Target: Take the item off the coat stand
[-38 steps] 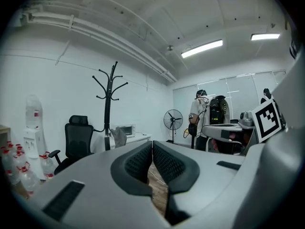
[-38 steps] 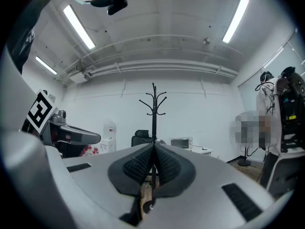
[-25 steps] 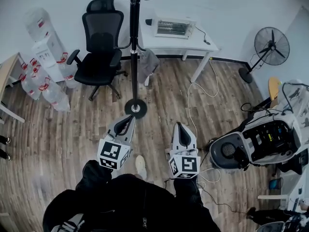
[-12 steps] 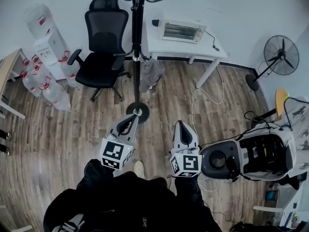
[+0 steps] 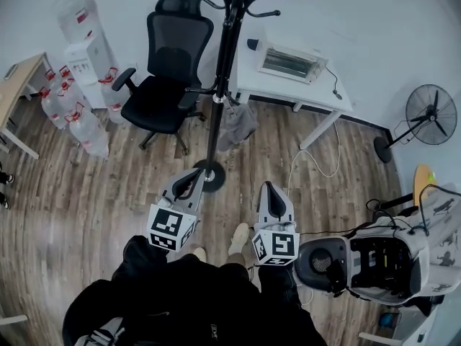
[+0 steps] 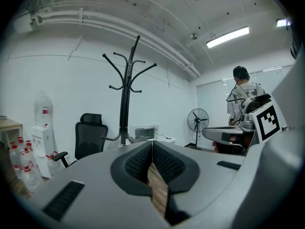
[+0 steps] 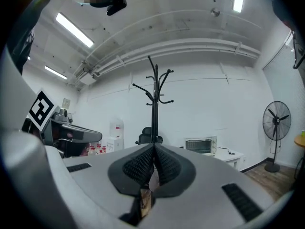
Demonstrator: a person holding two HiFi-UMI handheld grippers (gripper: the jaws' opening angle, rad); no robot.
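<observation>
I am holding 2 hand-held grippers out in front of me, side by side and apart from each other. My left hand-held gripper (image 5: 189, 184) is showing its jaws pressed together at the tips, with nothing between them. Only the wooden floor (image 5: 108, 193) is showing through the slit lower down. My right hand-held gripper (image 5: 271, 193) is closed in the same way and is also carrying nothing.

The black coat stand (image 5: 220, 92) is standing ahead of both hand-held grippers, nearer the line of the left one. In the head view its round base is lying just past the left one's tip. The item (image 5: 239, 121), a grey piece of soft stuff, is hanging from a low hook on the pole. It is ahead of the grippers and between their 2 lines, well apart from both.

A black office chair (image 5: 169, 78) is sitting beyond the stand, ahead and to the left of my left hand-held gripper. Ahead of my right hand-held gripper a white tabletop (image 5: 317, 92) is carrying a toaster oven (image 5: 292, 62). A standing fan (image 5: 431, 110) is far off to the right of that gripper. Water bottles (image 5: 86, 128) are crowding the floor far to the left of the left one.
</observation>
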